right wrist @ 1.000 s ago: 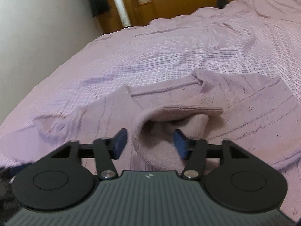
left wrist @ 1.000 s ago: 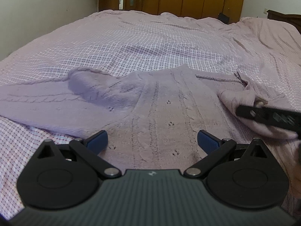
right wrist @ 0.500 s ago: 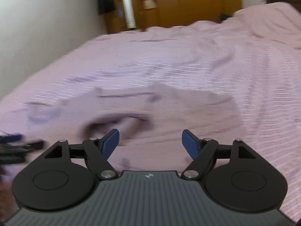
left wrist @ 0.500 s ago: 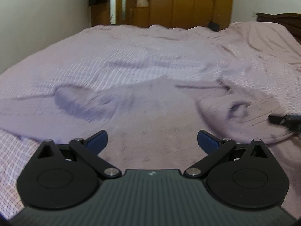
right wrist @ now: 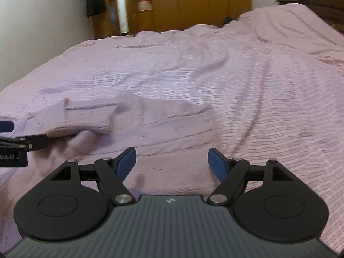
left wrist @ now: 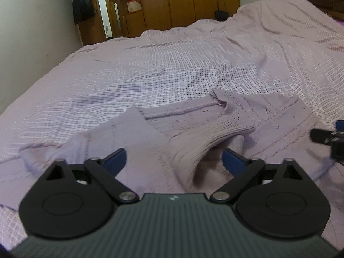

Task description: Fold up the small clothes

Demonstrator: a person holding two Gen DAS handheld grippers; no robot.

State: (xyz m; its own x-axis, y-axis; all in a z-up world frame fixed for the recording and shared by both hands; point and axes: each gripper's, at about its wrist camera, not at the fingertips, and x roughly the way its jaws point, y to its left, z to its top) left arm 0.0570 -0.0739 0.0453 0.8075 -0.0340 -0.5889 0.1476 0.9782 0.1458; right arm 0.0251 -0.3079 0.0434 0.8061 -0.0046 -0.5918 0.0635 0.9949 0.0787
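1. Right now a lilac cable-knit sweater (left wrist: 193, 133) lies on the pink checked bedspread (left wrist: 172, 71), partly folded, with 1 sleeve (left wrist: 206, 142) laid back across its body.
2. Its ribbed cuff arches up off the knit and leaves a dark hollow under it.
3. Low over the near part of the sweater, the left gripper (left wrist: 173, 160) has its blue pads wide apart; its jaws have just been closing a little, and the raised sleeve fold sits between them with neither pad pressing on it.
4. Farther right, the right gripper (right wrist: 172, 161) also stands wide, with only flat knit and bedspread between its pads and nothing gripped.
5. From the right wrist view, the sweater (right wrist: 137, 124) is blurred and lies left of centre, running under the near edge.
6. Each tool shows at the side edge of the other's view, close to the sweater.
7. Behind the bed stand a wooden wardrobe (left wrist: 193, 2), a white wall (left wrist: 32, 32) and a dark garment (left wrist: 82, 1) hanging by a doorway.
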